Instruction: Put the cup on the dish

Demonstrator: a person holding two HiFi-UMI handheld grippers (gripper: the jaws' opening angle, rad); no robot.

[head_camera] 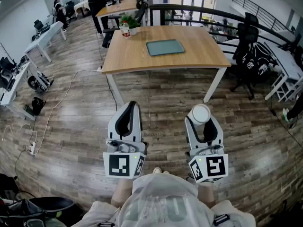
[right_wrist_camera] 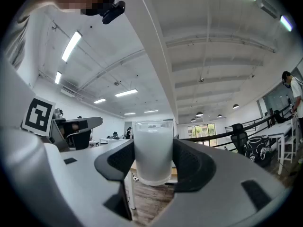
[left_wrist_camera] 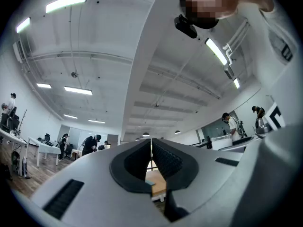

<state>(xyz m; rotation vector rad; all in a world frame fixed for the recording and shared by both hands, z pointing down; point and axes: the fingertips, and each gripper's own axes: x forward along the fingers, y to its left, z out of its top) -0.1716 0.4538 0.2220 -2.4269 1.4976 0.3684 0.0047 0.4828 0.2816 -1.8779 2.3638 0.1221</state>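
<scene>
A frosted white cup (right_wrist_camera: 152, 150) stands upright between the dark pads of my right gripper (right_wrist_camera: 152, 167), which is shut on it. In the head view the cup (head_camera: 200, 113) shows from above at the tip of the right gripper (head_camera: 202, 119), held low over the wooden floor. The dish (head_camera: 165, 47), a flat grey-green rectangle, lies on the wooden table (head_camera: 132, 56) ahead, well away from both grippers. My left gripper (head_camera: 129, 109) is beside the right one and holds nothing. Its jaws stand together in the left gripper view (left_wrist_camera: 151, 157).
A potted plant (head_camera: 131, 23) and a small bottle (head_camera: 125, 30) stand at the table's far left corner. Black office chairs (head_camera: 248, 56) are to the right of the table. Cables (head_camera: 61, 98) trail over the floor on the left. Other desks and people are farther back.
</scene>
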